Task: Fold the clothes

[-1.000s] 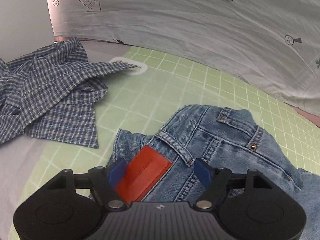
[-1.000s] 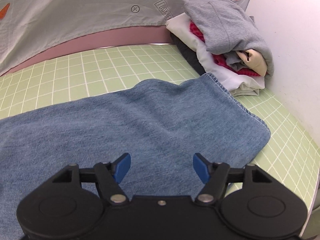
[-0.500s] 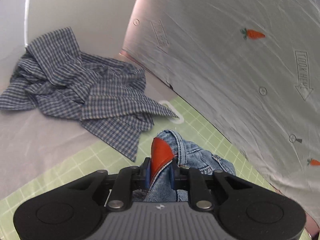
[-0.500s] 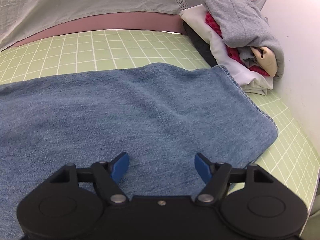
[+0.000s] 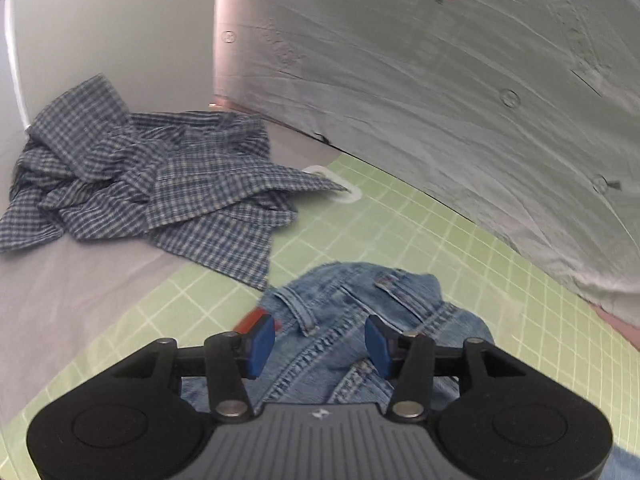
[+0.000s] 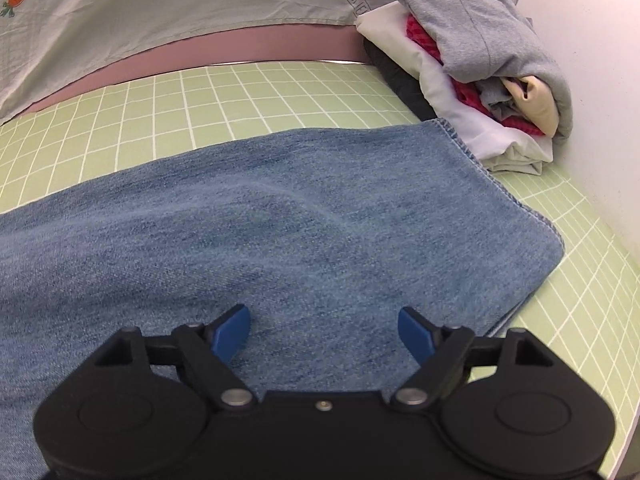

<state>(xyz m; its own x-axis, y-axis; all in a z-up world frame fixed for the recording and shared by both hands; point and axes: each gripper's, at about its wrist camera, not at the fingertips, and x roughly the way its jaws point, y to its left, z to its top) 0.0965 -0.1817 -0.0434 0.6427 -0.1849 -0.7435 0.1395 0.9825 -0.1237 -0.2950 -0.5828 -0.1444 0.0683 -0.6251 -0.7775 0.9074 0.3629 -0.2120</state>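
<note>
Blue jeans lie on the green grid mat. In the left wrist view their waistband (image 5: 360,300), with belt loops and a red leather patch (image 5: 250,320), sits bunched between the jaws of my open left gripper (image 5: 320,346), which holds nothing. In the right wrist view the jeans' legs (image 6: 300,216) lie flat, hem at the right. My right gripper (image 6: 324,330) is open just above the denim, empty.
A crumpled blue checked shirt (image 5: 152,184) lies at the left on grey cloth. A grey sheet with carrot prints (image 5: 460,92) hangs at the back. A pile of grey, white and red clothes (image 6: 472,64) sits at the far right by a white wall.
My left gripper, shut on the jeans' waistband half a second ago, has opened and let it drop onto the mat. My right gripper stays open and has moved slightly over the legs.
</note>
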